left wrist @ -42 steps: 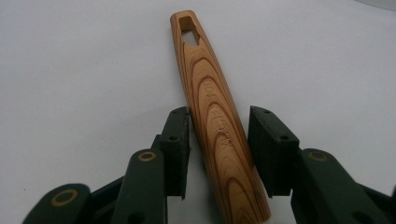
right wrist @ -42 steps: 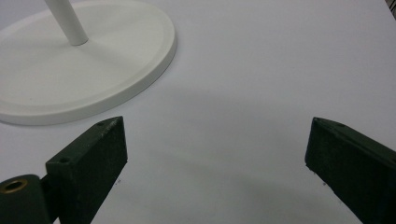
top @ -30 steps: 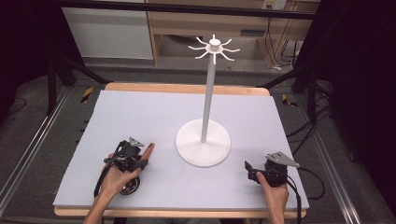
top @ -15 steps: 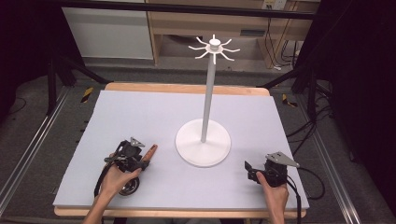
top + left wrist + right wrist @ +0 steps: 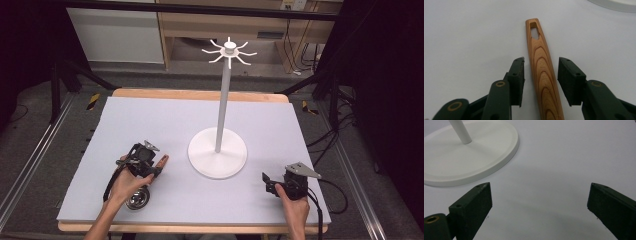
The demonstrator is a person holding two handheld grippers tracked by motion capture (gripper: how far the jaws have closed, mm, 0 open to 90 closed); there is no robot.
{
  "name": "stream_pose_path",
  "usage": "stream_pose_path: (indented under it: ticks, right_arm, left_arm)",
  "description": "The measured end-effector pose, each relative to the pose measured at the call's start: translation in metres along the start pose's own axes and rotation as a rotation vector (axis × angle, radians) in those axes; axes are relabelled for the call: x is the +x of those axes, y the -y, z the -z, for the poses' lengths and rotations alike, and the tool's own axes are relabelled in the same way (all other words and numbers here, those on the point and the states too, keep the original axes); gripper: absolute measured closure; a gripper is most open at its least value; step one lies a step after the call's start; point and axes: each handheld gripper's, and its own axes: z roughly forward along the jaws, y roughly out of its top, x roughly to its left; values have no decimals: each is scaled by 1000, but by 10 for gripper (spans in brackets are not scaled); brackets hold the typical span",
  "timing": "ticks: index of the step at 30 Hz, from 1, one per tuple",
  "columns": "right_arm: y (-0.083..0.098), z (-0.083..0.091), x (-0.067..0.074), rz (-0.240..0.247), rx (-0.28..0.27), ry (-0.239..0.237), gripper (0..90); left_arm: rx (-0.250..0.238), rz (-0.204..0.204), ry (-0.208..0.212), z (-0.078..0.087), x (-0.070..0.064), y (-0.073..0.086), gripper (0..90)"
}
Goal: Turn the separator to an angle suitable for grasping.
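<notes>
A utensil lies on the table at the front left, with a round metal bowl [image 5: 136, 199] and a wooden handle [image 5: 541, 67] that has a slot near its tip. My left gripper [image 5: 152, 167] sits low over it, open. Its jaws straddle the handle [image 5: 162, 161] with a small gap on each side. A white hanging stand [image 5: 223, 100] rises from a round base [image 5: 210, 162] at mid-table, with short spokes at its top. My right gripper [image 5: 267, 183] rests near the front right, open wide, with bare table between its jaws [image 5: 539, 187]. The stand's base [image 5: 461, 162] lies just ahead of it.
The grey mat [image 5: 165, 120] covers a wooden table. A black frame and cables run along both sides. A wooden shelf unit [image 5: 220, 25] stands behind the table. The person's hands hold both grippers at the front edge.
</notes>
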Motion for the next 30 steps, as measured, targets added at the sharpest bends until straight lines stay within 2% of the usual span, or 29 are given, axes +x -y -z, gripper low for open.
stream_pose_path:
  ticks: [7, 14, 20, 27, 30]
  right_arm:
    - [0, 0, 0, -3, 2, -4, 63]
    - [0, 0, 0, -3, 3, -5, 63]
    - [0, -1, 0, -6, 5, -8, 64]
    - [0, -2, 0, 3, 10, -12, 64]
    - [0, -2, 0, 2, 11, -12, 65]
  left_arm:
    - [46, -2, 6, -9, 0, -2, 620]
    - [60, 7, 9, -12, -1, -2, 619]
    - [97, 16, 0, -13, -3, -7, 619]
    - [87, 47, -1, -13, -1, -6, 647]
    - [99, 46, -6, -13, -1, -8, 671]
